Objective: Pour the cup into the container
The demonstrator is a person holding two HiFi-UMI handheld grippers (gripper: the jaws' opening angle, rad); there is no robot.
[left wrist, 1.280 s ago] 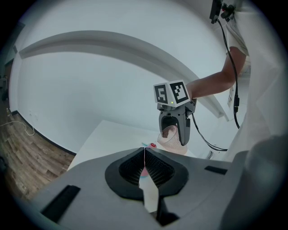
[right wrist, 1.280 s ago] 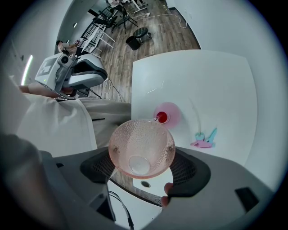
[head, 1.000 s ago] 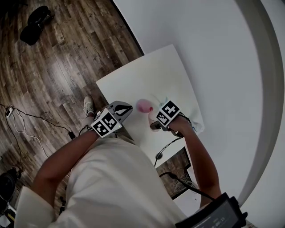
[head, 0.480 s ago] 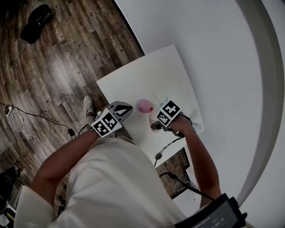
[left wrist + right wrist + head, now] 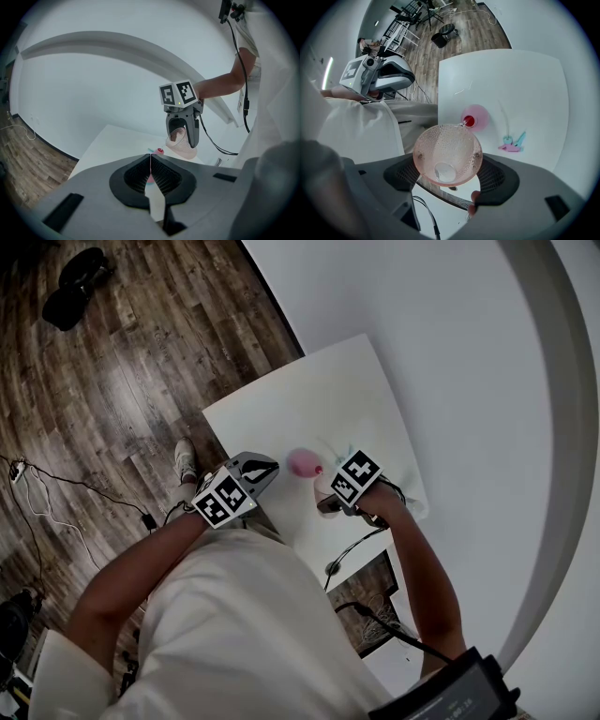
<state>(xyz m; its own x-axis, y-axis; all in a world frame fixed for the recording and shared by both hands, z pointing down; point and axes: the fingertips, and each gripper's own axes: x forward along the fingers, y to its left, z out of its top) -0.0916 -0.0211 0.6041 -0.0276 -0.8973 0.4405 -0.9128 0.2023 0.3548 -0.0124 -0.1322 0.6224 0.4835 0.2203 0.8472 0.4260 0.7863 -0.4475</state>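
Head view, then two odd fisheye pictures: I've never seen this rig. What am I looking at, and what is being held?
There is no robot here: a person holds a two-jaw tool in each hand. The head view comes from a camera on the person's head, looking down at a white table. The other two cameras ride on the tools and look along their jaws. The right tool grips a pink cup, tipped with its rim over a pink container on the table. The left tool is shut and empty, held off to the side. Small teal and pink pieces lie beside the container.
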